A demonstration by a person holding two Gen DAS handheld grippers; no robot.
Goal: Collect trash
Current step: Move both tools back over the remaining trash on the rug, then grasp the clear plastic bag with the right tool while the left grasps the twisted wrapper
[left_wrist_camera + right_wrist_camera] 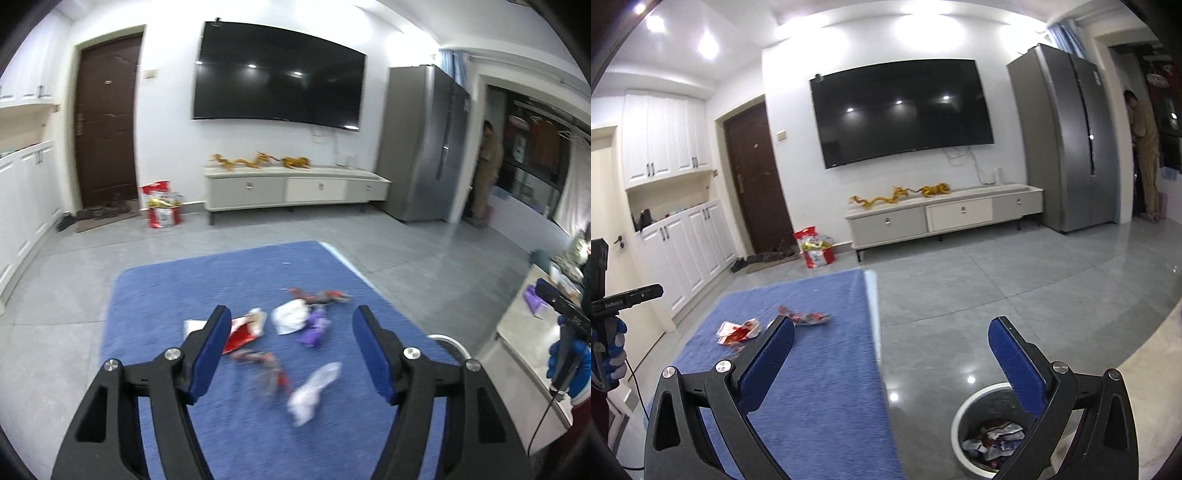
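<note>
Trash is seen scattered on the blue mat (155,295), where it lies within reach of both grippers: a red wrapper (242,334), a white paper (290,317), a purple wrapper (316,328), a crumpled white tissue (312,391) and a red-and-grey wrapper (321,295) farther back. The bin (964,417) is placed on the grey floor just beside the mat's right edge, presumably so that pieces can be carried over in a short move; wrappers are already visible inside it. The left gripper (291,345) is held above the litter with its jaws well apart and nothing between the pads. The right gripper (892,349) is shown above the bin and the mat's edge, jaws at full spread and empty, which suggests a piece has been dropped. No contact with any trash is seen.
</note>
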